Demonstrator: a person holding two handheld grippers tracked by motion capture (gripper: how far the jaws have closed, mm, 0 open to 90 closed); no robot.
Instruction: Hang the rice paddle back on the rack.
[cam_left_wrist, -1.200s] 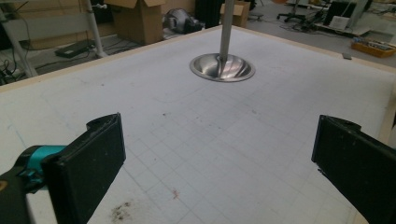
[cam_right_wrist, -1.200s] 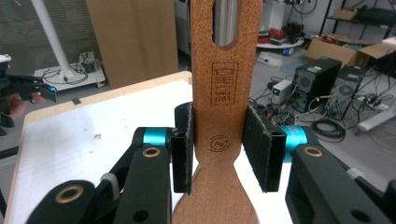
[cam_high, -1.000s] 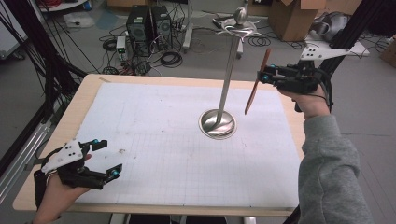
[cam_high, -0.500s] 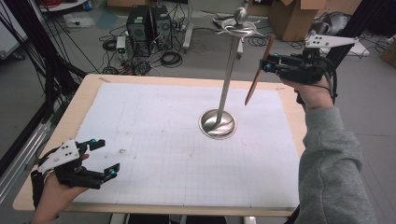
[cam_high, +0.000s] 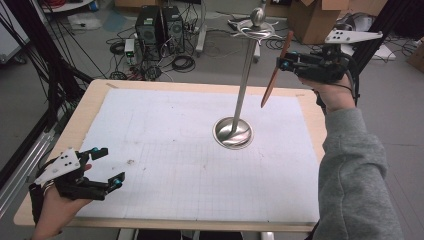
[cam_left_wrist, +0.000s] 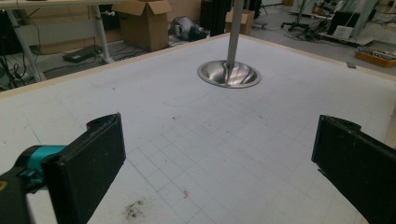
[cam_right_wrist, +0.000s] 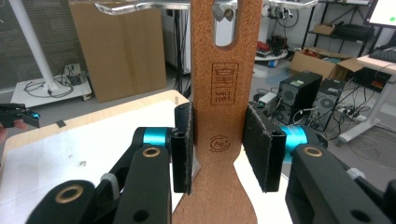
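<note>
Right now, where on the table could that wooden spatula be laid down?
The white mat is bare between the metal stand and the left hand-held gripper, and along its near edge. It is crowded just at the stand's base.

A reddish-brown wooden spatula (cam_right_wrist: 223, 116) is stamped with a dark square mark. The stand (cam_high: 233, 133) is polished silver. The bench (cam_high: 100, 97) is edged in pale wood and covered by a white sheet (cam_high: 175, 150) ruled with a faint grid. Both grippers are black with teal accents.
</note>
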